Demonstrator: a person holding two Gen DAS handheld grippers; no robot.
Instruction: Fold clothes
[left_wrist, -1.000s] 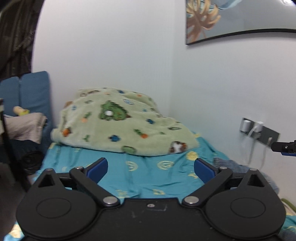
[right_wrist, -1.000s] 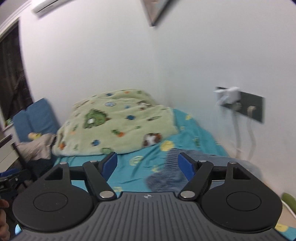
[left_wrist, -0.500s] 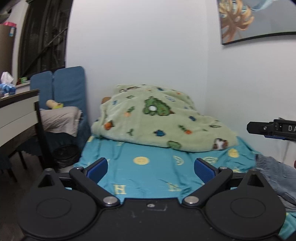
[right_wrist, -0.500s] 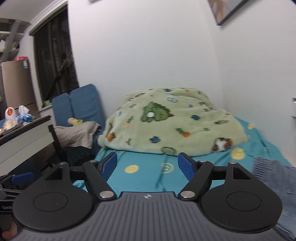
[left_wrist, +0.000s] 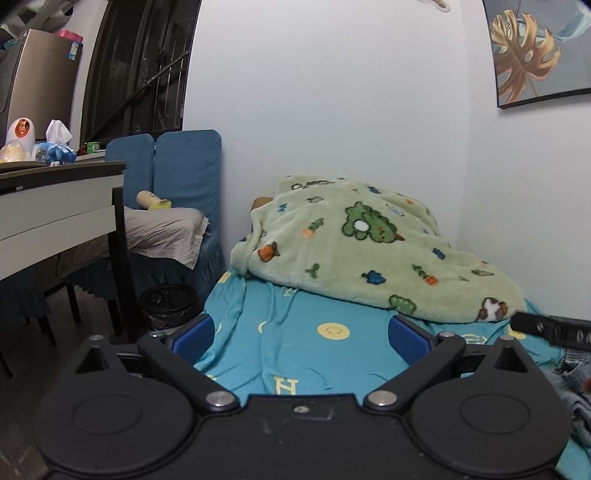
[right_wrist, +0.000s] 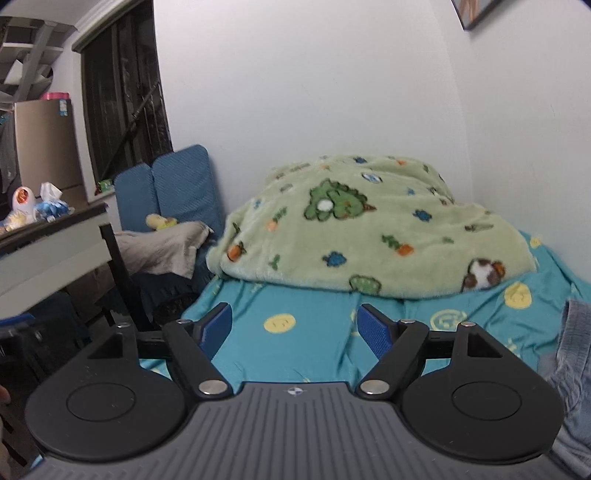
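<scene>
Two grippers: both held above the near part of the bed (left_wrist: 295, 354), each with nothing between its fingers.
Left gripper (left_wrist: 301, 338): blue pads spread wide, empty.
Right gripper (right_wrist: 294, 326): likewise spread wide, empty.
Grey-blue garment (right_wrist: 574, 369): crumpled at the bed's right edge, apart from both claws.
Green fleece blanket (left_wrist: 369, 251): heaped at the bed's far end, in the wall corner.
Desk (left_wrist: 55, 206): off the bed's left side.
</scene>
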